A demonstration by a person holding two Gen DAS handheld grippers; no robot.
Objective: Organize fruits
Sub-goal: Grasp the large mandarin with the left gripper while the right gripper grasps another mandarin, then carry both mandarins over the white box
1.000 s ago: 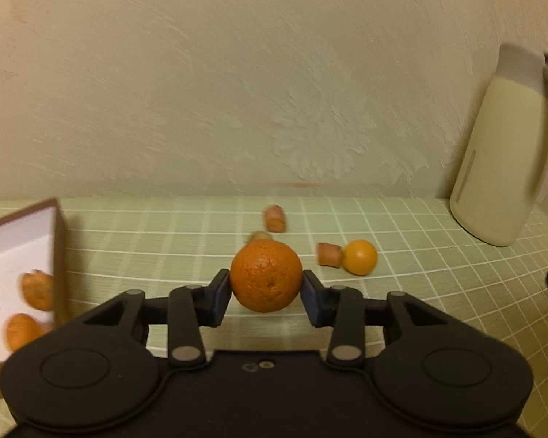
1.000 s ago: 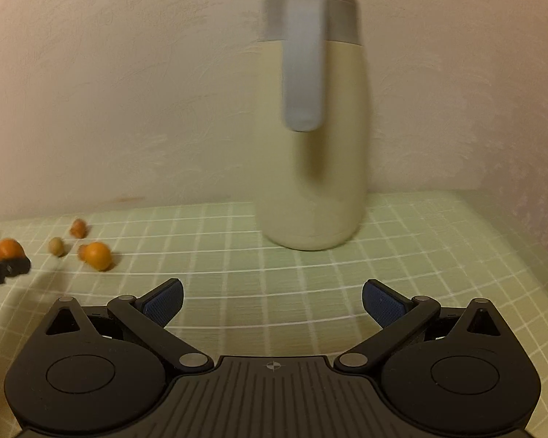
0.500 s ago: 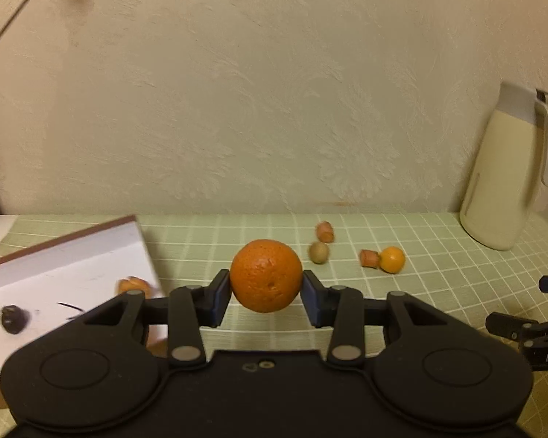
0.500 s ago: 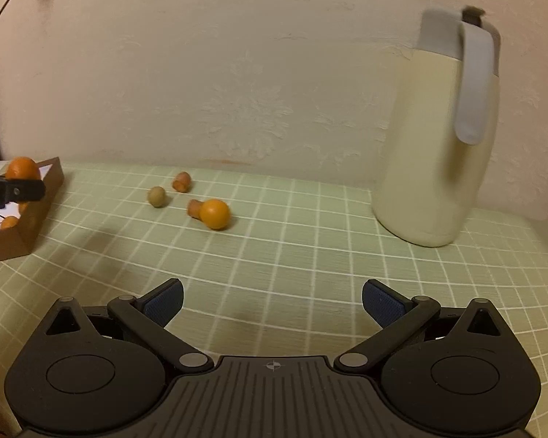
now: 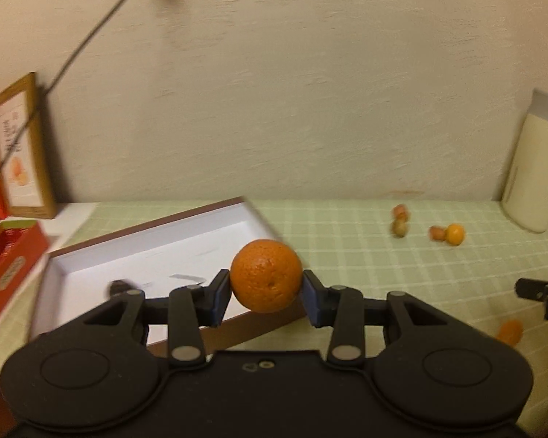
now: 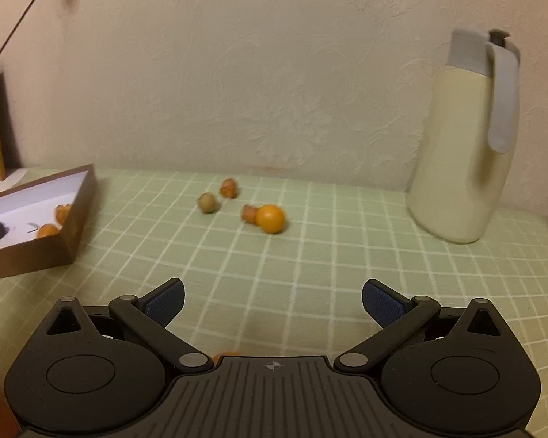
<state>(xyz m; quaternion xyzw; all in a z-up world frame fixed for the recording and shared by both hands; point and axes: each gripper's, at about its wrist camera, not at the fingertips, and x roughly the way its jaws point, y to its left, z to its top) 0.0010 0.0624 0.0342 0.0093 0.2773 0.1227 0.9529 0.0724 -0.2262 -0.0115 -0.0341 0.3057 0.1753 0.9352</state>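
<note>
Box (image 5: 157,241) swung from frame-left edge to behind left tool (image 5: 266,294), which grips mandarin (image 5: 266,280) over box's right corner; right tool (image 6: 273,303) open, empty.

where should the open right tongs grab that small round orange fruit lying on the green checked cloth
Probably across the widest part of the small round orange fruit, coming from the front and above. A reddish-brown piece sits right against its left side, so a left-right pinch may catch that too; angling the right tongs so one pad lands in front and one behind looks cleaner. The green checked cloth around it is otherwise bare.
</note>
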